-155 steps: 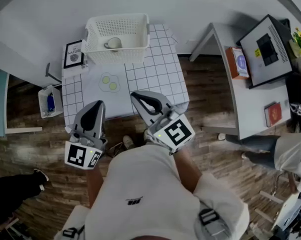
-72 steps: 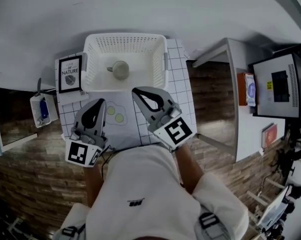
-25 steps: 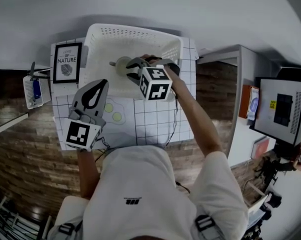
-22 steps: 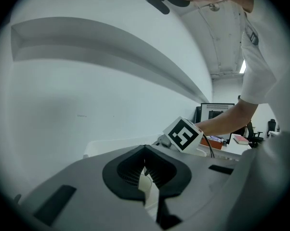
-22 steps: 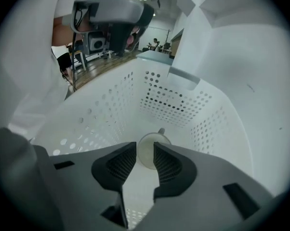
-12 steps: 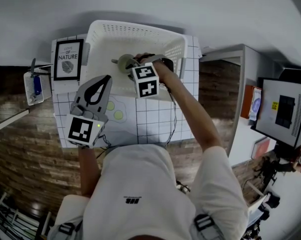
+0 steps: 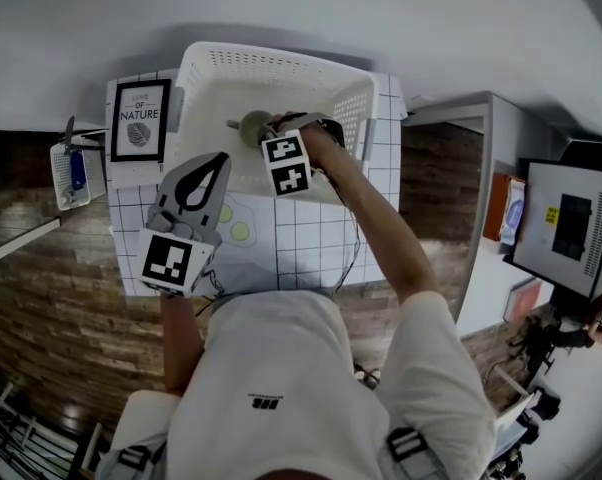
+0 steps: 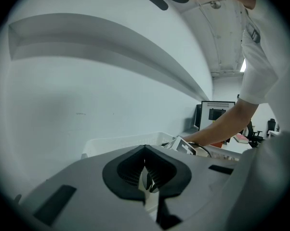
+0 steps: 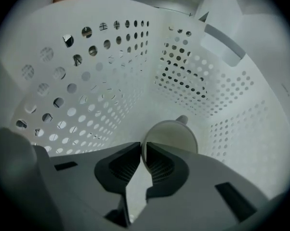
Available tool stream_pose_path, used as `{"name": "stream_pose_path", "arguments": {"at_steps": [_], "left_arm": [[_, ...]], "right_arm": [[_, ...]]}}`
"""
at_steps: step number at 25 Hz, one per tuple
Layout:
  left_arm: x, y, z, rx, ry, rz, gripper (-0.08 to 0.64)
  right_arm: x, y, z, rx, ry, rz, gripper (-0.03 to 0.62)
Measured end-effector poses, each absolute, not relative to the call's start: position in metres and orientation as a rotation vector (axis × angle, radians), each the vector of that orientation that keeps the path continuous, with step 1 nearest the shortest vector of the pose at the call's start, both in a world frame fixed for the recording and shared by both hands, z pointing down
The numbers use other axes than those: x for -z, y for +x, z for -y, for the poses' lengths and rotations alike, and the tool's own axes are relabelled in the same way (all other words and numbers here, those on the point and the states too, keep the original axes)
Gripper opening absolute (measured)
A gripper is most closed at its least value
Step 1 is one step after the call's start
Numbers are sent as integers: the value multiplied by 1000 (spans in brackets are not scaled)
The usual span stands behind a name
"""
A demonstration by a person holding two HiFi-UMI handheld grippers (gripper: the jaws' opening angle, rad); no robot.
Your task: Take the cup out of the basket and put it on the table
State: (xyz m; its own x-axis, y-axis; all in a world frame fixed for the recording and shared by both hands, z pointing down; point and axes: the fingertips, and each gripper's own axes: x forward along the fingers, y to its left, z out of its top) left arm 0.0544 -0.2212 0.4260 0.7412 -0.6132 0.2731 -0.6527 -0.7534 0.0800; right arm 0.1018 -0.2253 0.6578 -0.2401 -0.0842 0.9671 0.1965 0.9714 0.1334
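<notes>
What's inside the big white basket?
A cup sits inside the basket. The right claw reaches in, and its jaws have just been closing on the cup's rim. The floor under the cup and claw is hidden.

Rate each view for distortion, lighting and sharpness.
Head view: strong fisheye bend, the table edges curve; dim, flat colour, yet sharp. Left gripper view: black round vignette, mostly bare wall, evenly lit. Right gripper view: soft, even light inside the basket, cup in focus, no glare.
</notes>
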Motion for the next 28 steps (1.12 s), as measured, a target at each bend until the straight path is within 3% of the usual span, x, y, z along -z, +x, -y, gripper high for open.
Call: {"name": "stream_pose_path", "arguments": {"at_steps": [28], "left_arm": [[-411,53,201,-363,2820,1023,9]], "right_arm": [[-594,106,224,250,42,1900,35]]}}
